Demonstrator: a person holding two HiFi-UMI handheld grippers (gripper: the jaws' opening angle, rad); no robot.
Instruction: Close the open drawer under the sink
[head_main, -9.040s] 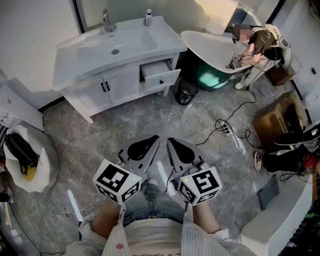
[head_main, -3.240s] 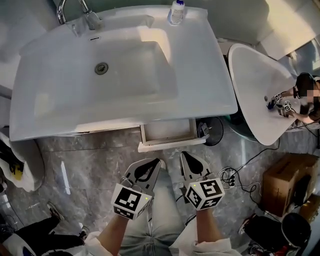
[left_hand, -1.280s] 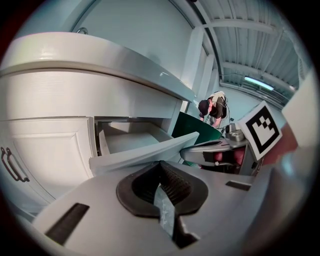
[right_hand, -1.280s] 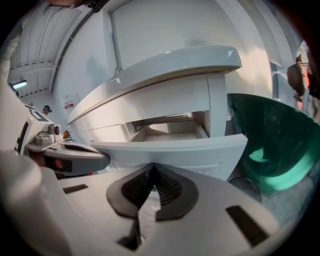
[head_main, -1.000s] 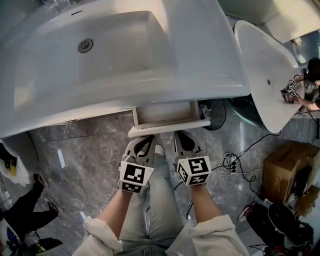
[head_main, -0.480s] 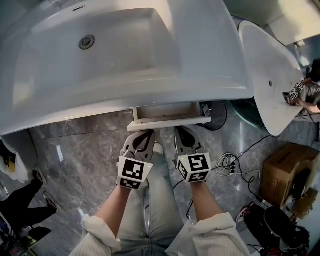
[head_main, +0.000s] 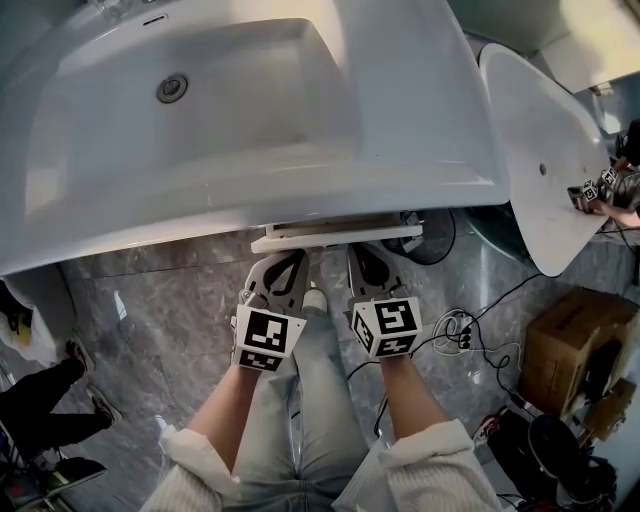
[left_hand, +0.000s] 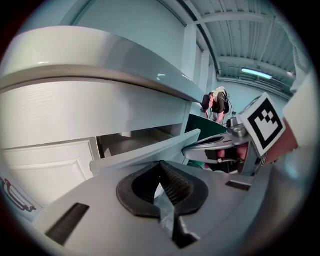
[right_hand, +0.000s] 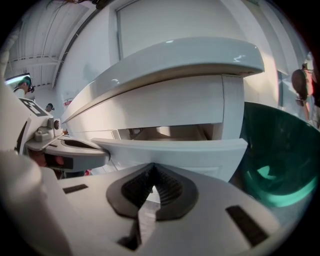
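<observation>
Head view, looking steeply down: the drawer (head_main: 335, 238) sits under the right part of the sink (head_main: 200, 110). Its white front projects only slightly beyond the near edge of the counter, so closure appears nearly complete. The left gripper (head_main: 288, 262) and right gripper (head_main: 362, 260) are held side by side just near of that front, their tips pointing far toward it, one at each half of the panel; contact cannot be confirmed. Each gripper's jaws are pressed together with nothing between them, which gives a blunt, solid nose suited to pushing rather than grasping. Spreading the two tips across the panel probably keeps the push even, so the drawer runs in straight. In the gripper views, a gap above the front shows part of the drawer's interior.
</observation>
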